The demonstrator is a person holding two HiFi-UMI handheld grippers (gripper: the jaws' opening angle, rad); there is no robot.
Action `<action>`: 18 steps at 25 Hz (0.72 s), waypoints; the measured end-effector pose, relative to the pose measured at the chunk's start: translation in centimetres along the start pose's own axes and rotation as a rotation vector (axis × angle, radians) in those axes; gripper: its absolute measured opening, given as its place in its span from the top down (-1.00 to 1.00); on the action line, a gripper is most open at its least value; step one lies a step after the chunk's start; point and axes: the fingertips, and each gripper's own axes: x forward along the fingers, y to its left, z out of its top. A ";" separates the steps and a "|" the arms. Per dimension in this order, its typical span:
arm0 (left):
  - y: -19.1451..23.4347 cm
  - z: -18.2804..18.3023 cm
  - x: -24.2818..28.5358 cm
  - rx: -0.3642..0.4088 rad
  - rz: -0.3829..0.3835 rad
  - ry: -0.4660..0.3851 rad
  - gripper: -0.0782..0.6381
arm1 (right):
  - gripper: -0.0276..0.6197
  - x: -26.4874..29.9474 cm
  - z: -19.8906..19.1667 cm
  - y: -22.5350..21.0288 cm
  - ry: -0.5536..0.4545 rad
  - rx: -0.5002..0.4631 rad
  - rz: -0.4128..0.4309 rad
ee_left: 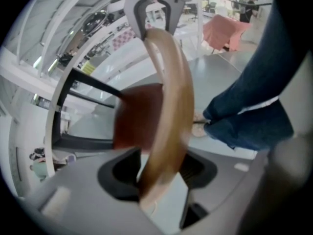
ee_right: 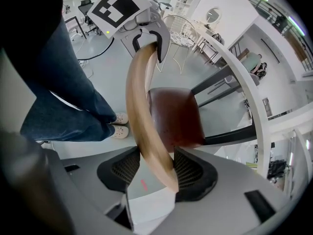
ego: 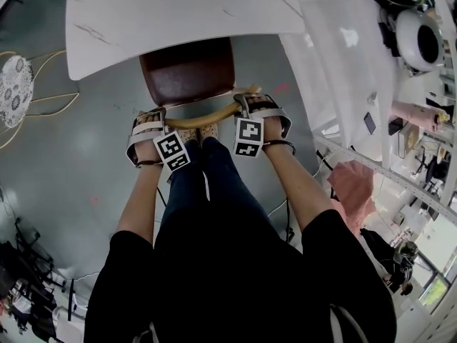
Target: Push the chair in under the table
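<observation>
The chair has a brown seat (ego: pixel 189 70) and a curved wooden backrest (ego: pixel 207 116). Its seat front lies under the edge of the white marble-look table (ego: pixel 178 13). My left gripper (ego: pixel 151 120) clasps the left end of the backrest, which runs between its pads (ee_left: pixel 161 175). My right gripper (ego: pixel 253 107) clasps the right end in the same way (ee_right: pixel 154 173). Each gripper view shows the other gripper on the far end of the rail, the right gripper (ee_left: pixel 151 9) and the left gripper (ee_right: pixel 146 33). Both point steeply down. The chair legs are hidden.
A second white table (ego: pixel 335 70) runs along the right, close to the chair. A wire chair with a patterned cushion (ego: pixel 14 84) stands at the left on the grey floor. The person's shoes (ego: pixel 198 133) are just behind the backrest. A pink-covered seat (ego: pixel 353 188) is at the right.
</observation>
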 end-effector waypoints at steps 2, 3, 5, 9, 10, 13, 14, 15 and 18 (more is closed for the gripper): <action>0.0 0.0 0.0 -0.004 -0.002 0.009 0.15 | 0.30 0.0 0.0 0.0 -0.011 -0.008 0.001; 0.0 0.0 0.0 -0.008 -0.003 0.013 0.15 | 0.30 0.0 0.0 0.0 -0.018 -0.009 0.000; 0.0 -0.1 0.2 -0.021 -0.011 0.022 0.14 | 0.30 0.0 0.1 0.0 -0.036 -0.004 -0.007; -0.3 0.2 0.0 -0.075 -0.059 0.012 0.10 | 0.29 0.0 0.1 0.2 -0.046 0.008 -0.010; -0.4 0.3 -0.3 -0.097 -0.071 -0.003 0.04 | 0.29 -0.1 0.0 0.3 -0.045 0.018 -0.003; -0.9 0.8 -1.9 -0.135 -0.085 -0.057 0.03 | 0.29 -0.8 0.1 1.0 -0.060 0.068 0.009; -1.0 1.0 -2.6 -0.142 -0.080 -0.079 0.04 | 0.29 -1.3 0.1 1.3 -0.072 0.088 0.011; -1.1 1.3 -3.5 -0.153 -0.072 -0.101 0.10 | 0.30 -1.8 0.3 1.5 -0.086 0.107 0.012; 0.1 2.1 -5.9 -0.210 -0.017 -0.170 0.26 | 0.32 -3.4 0.8 1.1 -0.136 0.172 -0.006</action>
